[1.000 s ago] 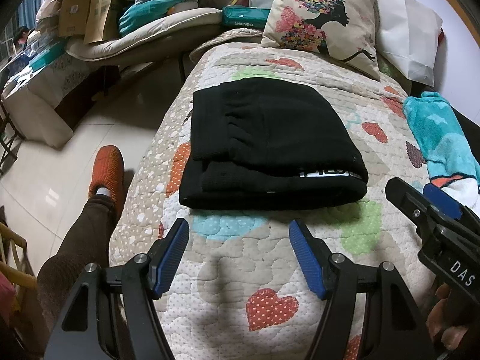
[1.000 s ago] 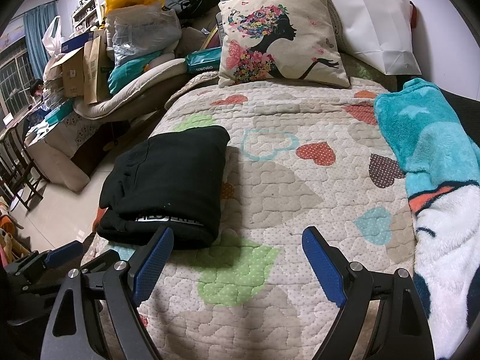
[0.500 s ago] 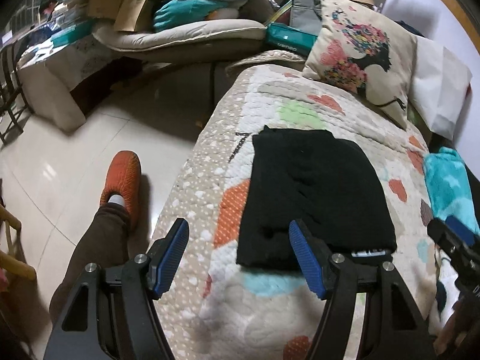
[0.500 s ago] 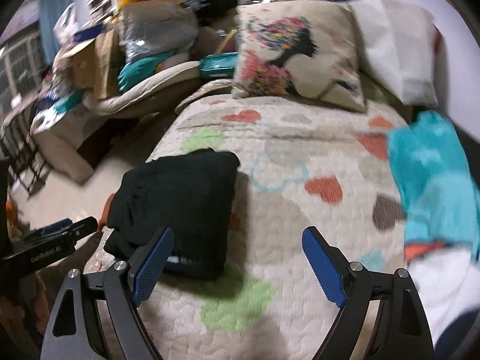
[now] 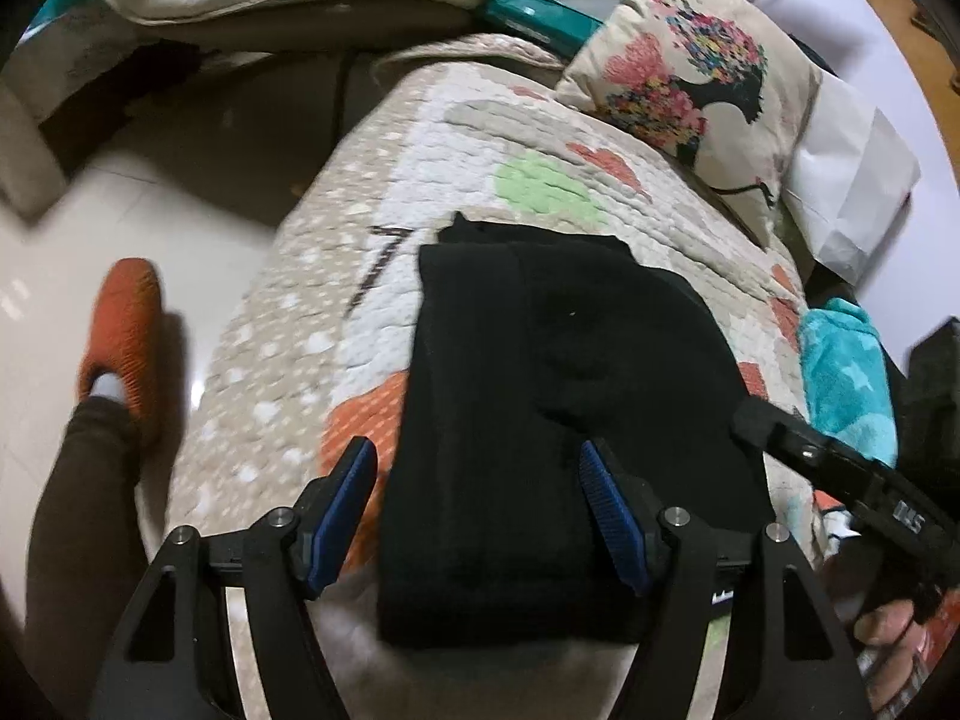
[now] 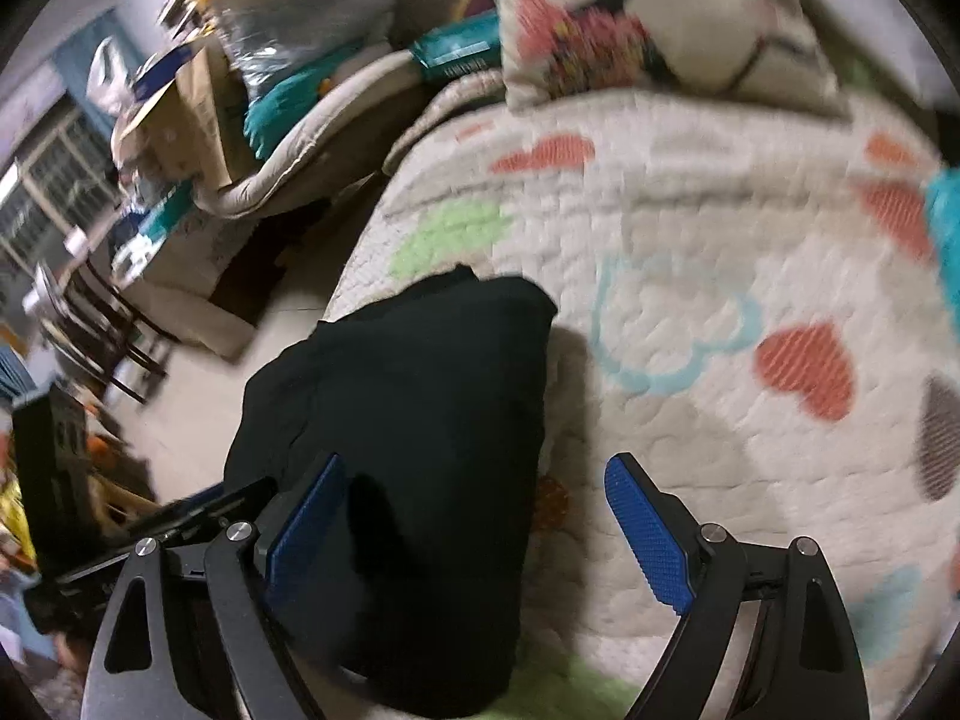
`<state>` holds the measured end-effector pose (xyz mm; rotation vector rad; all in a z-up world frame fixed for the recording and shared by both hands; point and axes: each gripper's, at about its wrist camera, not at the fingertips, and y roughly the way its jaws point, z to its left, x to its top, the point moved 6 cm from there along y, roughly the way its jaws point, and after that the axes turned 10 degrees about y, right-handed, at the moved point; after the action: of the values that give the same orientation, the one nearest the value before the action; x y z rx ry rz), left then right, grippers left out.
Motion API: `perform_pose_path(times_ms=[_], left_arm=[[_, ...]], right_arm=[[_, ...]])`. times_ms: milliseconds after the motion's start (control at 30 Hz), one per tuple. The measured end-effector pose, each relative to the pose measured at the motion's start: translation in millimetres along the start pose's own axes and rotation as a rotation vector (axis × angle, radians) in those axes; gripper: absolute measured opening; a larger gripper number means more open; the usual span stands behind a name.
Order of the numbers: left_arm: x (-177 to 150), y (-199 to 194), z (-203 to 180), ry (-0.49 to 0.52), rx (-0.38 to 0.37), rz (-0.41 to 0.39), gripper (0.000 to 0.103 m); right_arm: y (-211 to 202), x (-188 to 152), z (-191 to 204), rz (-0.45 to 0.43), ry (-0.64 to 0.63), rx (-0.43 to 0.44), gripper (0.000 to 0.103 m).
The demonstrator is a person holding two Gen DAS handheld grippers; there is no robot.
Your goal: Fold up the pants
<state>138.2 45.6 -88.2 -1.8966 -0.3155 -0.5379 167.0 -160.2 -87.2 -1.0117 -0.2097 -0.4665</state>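
The black pants [image 5: 540, 396] lie folded into a compact block on the heart-patterned quilt [image 5: 468, 156], near its left edge. My left gripper [image 5: 480, 510] is open and hovers over the near end of the block, its blue fingers astride the left half. My right gripper [image 6: 474, 522] is open over the pants' [image 6: 408, 420] near right edge; it also shows at the right of the left wrist view [image 5: 840, 480]. Neither holds cloth.
A printed cushion [image 5: 690, 72] and a white bag [image 5: 852, 180] lie at the head of the bed. A teal blanket [image 5: 840, 378] lies on the right. A person's leg with an orange slipper [image 5: 126, 330] stands on the tiled floor left of the bed. Boxes and bedding pile up behind [image 6: 270, 90].
Both grippers have moved forward and left over the folded pants, which now sit between their fingers. The pants have not moved.
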Motion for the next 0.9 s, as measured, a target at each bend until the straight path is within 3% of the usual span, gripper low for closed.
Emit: perform_pose_path(times_ms=[233,267,300,333,367,467,600,900], left_arm=[[8,23,1,-0.041,-0.114,0.022,0.073],[9,23,0,-0.04,-0.119,0.022,0.066],[10,23,-3,-0.031,-0.126,0.024,0.06],[10,22,-6,-0.021,-0.133,0.026,0.051],[11,21,-10,-0.007,-0.121,0.027,0.046],[14,17,-17,0.03,-0.087,0.021,0.036],[22,11,-26,0.05,-0.068,0.008,0.031],[62,16,-49,0.05,-0.109,-0.012,0.03]], right_arm=[[37,6,-8,0.089,0.119,0.146,0.092],[42,7,-8,0.096,0.126,0.164,0.091],[43,8,-6,0.096,0.127,0.176,0.086],[44,9,-4,0.1,0.126,0.192,0.074],[44,9,-1,0.11,0.125,0.206,0.072],[40,9,5,0.104,0.076,0.18,0.06],[31,12,15,0.077,0.013,0.153,0.046],[1,48,18,-0.026,-0.03,0.106,0.044]])
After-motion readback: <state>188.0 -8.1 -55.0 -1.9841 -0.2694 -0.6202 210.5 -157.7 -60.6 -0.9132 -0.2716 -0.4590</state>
